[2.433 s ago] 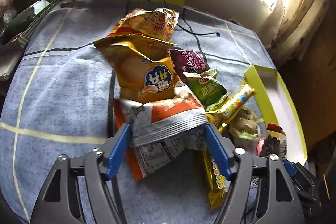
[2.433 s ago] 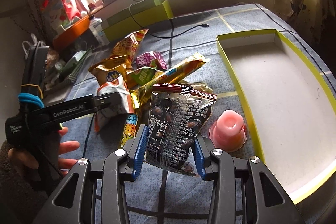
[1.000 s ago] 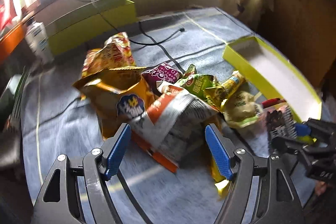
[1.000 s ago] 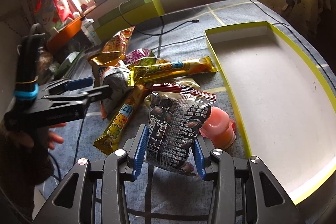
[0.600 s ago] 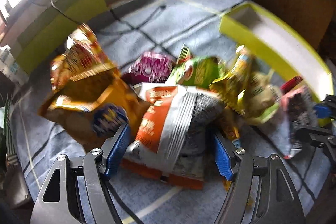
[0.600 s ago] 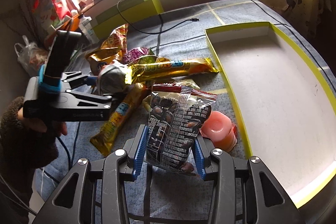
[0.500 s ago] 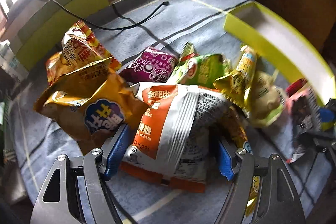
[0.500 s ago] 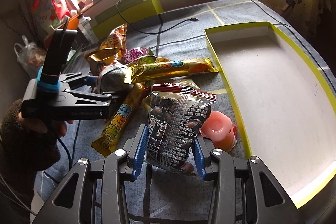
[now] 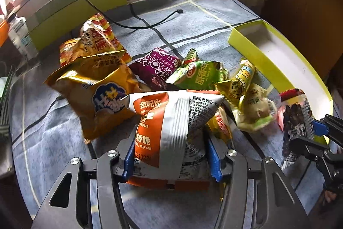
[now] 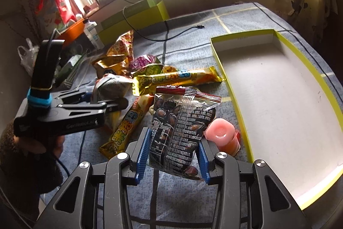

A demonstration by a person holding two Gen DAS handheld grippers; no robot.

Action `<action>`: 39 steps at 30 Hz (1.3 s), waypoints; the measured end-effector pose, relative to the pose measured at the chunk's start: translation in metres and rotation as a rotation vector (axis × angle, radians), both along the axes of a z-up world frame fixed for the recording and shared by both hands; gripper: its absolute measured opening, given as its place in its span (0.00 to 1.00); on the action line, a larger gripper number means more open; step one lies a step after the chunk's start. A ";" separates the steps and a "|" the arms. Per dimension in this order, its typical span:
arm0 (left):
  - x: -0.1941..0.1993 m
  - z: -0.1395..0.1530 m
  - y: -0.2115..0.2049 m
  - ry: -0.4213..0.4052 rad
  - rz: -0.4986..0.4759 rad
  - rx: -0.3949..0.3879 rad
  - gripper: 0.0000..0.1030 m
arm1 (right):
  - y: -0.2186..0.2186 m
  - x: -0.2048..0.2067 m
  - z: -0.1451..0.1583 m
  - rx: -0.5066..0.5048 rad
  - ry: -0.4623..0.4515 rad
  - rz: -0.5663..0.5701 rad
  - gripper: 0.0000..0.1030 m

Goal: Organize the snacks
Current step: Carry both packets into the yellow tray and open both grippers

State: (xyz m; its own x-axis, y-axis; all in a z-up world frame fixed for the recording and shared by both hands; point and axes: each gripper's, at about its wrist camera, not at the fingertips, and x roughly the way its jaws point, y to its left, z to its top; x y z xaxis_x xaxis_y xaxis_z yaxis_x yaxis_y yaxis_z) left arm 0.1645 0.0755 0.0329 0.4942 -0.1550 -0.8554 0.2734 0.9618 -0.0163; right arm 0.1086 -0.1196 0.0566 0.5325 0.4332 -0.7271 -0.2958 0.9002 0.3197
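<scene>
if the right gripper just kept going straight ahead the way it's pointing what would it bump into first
Likely the long yellow snack bar lying crosswise ahead of the right gripper, which is shut on the dark snack pouch. The pink jelly cup sits nearer but off to the right. Depth is unclear.

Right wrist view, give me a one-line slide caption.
Right claw grips a dark snack bag beside a pink jelly cup and an empty yellow tray.

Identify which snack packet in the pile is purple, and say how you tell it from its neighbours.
The purple packet near the pile's far side. Its neighbours are the yellow chip bag on one side and the green packet on the other.
</scene>
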 end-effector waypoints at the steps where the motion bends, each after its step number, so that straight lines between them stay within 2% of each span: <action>1: -0.003 0.002 0.000 -0.004 0.004 -0.002 0.54 | -0.001 -0.002 0.002 0.002 -0.006 0.001 0.37; 13: -0.039 0.043 -0.005 -0.073 0.043 -0.013 0.54 | -0.020 -0.012 0.028 0.018 -0.072 -0.023 0.37; 22: -0.052 0.073 -0.034 -0.125 -0.004 -0.045 0.54 | -0.053 -0.007 0.044 -0.005 -0.109 -0.072 0.37; 30: -0.043 0.078 -0.077 -0.120 -0.058 -0.066 0.54 | -0.083 0.009 0.049 -0.050 -0.117 -0.104 0.37; 39: -0.015 0.073 -0.123 -0.084 -0.096 -0.105 0.54 | -0.116 0.045 0.041 -0.095 -0.090 -0.126 0.37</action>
